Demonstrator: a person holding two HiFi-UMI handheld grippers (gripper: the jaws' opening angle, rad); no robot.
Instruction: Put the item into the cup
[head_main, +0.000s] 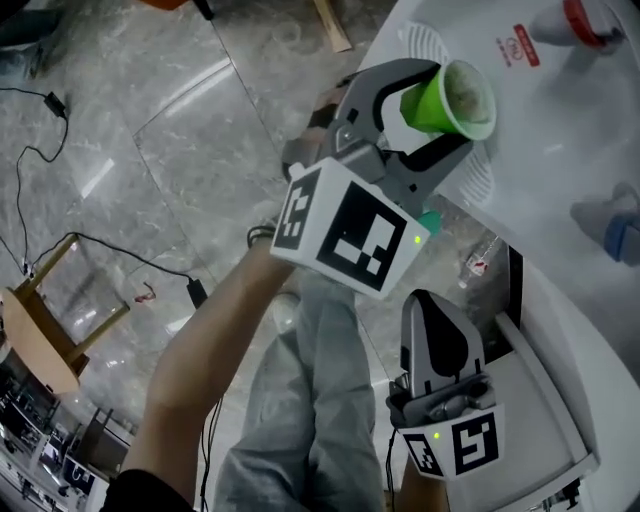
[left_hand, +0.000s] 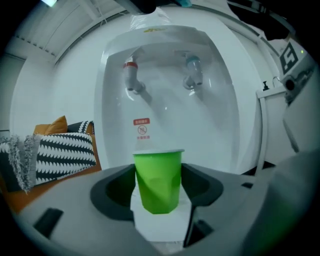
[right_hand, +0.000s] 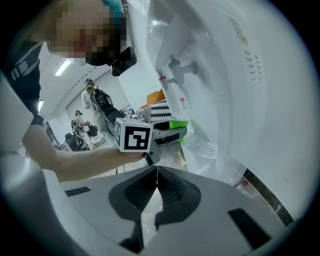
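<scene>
Green cup (left_hand: 157, 180) faces white water dispenser (left_hand: 215, 125), taps (left_hand: 132, 77) above.

Left tongs (head_main: 438, 108) high, jaws tight on the green cup (head_main: 458, 96); right tongs (head_main: 432, 305) lower, jaws together.

The right claw (right_hand: 156, 171) is seen at the bottom of the frame with its jaws brought together, ribbed pads meeting, and nothing is held between them. Beyond it, the left claw (right_hand: 176, 132) is carried on a bare forearm (right_hand: 85, 161), its marker cube (right_hand: 134, 135) turned toward the camera, and a green cup (right_hand: 179, 123) is held upright at its jaw tips. The cup is placed before a white water dispenser (right_hand: 235, 100), lower than a blue-topped tap (right_hand: 176, 65) and a red-topped tap (right_hand: 163, 80). A black-and-white patterned cushion (right_hand: 163, 108) is seen behind the cup, and a plastic bottle (right_hand: 243, 186) low beside the dispenser
</scene>
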